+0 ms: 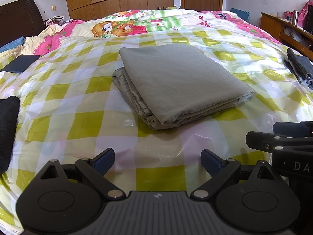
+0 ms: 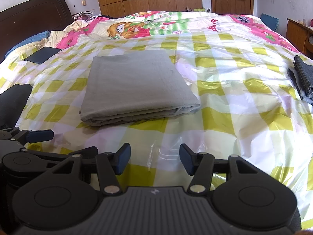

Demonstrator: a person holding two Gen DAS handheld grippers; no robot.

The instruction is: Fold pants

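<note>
Lying folded into a neat grey rectangle, pants [image 1: 176, 82] rest apart from both released hand-held grippers [image 1: 157, 161] [image 2: 153, 159].

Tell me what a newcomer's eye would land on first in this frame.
The folded grey-green pants stand out first, a neat stacked rectangle in the middle of the yellow-and-white checked plastic sheet spread over the bed. In front of them, the left gripper and right gripper both stand open and empty, apart from the cloth. Behind, the pink cartoon quilt is the loudest colour.
</note>
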